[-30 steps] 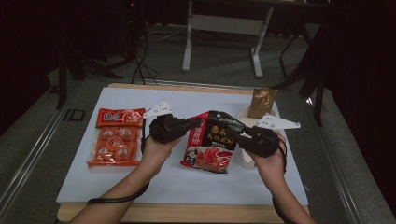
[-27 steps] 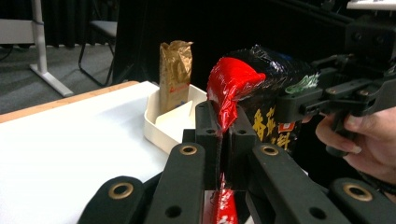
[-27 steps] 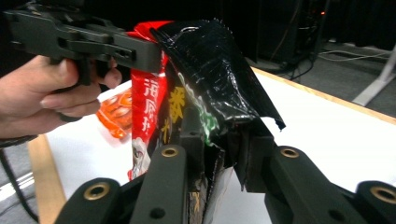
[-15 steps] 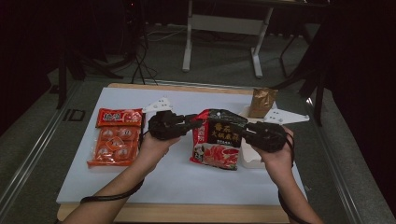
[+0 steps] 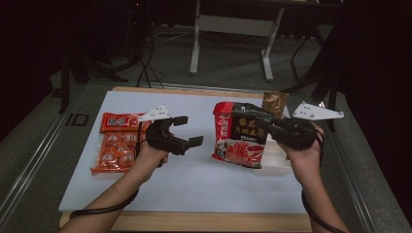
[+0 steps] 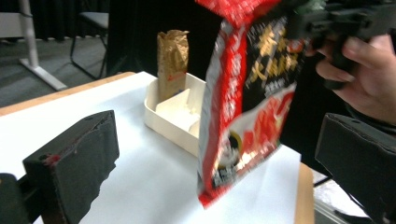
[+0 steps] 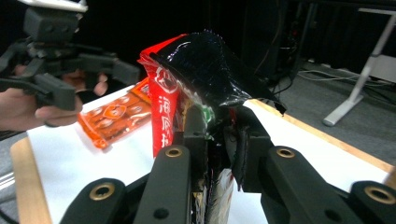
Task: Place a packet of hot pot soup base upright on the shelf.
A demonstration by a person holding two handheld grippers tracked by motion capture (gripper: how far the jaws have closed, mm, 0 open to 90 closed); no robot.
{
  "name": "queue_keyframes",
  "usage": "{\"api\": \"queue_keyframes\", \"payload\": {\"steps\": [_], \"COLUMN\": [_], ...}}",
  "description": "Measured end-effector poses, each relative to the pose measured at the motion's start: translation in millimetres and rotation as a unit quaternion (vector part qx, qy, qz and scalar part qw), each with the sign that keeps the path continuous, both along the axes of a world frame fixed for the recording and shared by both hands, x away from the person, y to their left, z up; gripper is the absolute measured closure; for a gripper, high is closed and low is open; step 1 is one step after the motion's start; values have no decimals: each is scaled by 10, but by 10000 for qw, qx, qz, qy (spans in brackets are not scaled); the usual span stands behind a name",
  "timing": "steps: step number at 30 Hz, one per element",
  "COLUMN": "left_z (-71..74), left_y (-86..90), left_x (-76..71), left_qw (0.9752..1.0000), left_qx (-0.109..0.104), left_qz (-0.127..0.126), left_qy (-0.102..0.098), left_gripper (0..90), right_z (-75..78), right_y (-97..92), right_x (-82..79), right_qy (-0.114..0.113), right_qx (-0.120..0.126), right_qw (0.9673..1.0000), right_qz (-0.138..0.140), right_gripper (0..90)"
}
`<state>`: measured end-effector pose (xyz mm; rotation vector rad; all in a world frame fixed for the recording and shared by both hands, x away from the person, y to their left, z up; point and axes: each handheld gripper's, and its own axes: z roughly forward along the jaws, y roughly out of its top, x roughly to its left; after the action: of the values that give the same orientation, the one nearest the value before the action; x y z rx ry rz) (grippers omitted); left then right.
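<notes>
A red and black food bag (image 5: 240, 136) hangs upright above the white table, near its right side. My right gripper (image 5: 266, 127) is shut on the bag's upper right edge, and its jaws closed a little further on it a moment ago. In the right gripper view the jaws (image 7: 219, 140) pinch the crumpled top of the bag (image 7: 201, 70). My left gripper (image 5: 188, 130) stands left of the bag, clear of it. Its jaws have just been opening and are now wide with nothing between them. In the left gripper view the bag (image 6: 247, 107) dangles beyond the open gripper (image 6: 215, 163).
A white compartment tray (image 5: 277, 162) lies below and behind the bag, with a brown pouch (image 5: 274, 103) standing at its far end. Two orange-red snack packs (image 5: 114, 150) lie at the table's left. A desk frame stands on the floor beyond.
My left gripper let go of the bag's left edge and opened wide. My right gripper raised the bag from lying on the table to hanging upright, and moved it slightly right.
</notes>
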<state>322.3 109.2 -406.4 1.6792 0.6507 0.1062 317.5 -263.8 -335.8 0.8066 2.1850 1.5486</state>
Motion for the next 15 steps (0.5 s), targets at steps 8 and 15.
{"api": "queue_keyframes", "payload": {"steps": [8,15], "left_z": [-144,-332], "left_y": [113,230], "left_x": [-115,-208], "left_qw": [9995,9991], "left_qx": [183,315], "left_qz": [-56,46], "left_qy": [-259,-268], "left_gripper": [0,0], "right_z": [79,125], "right_y": [-154,-343], "right_x": [140,269], "right_qy": [2,-74], "right_qx": [12,80], "right_qw": [9998,9992], "right_qz": [-211,-382], "right_gripper": [775,774]}}
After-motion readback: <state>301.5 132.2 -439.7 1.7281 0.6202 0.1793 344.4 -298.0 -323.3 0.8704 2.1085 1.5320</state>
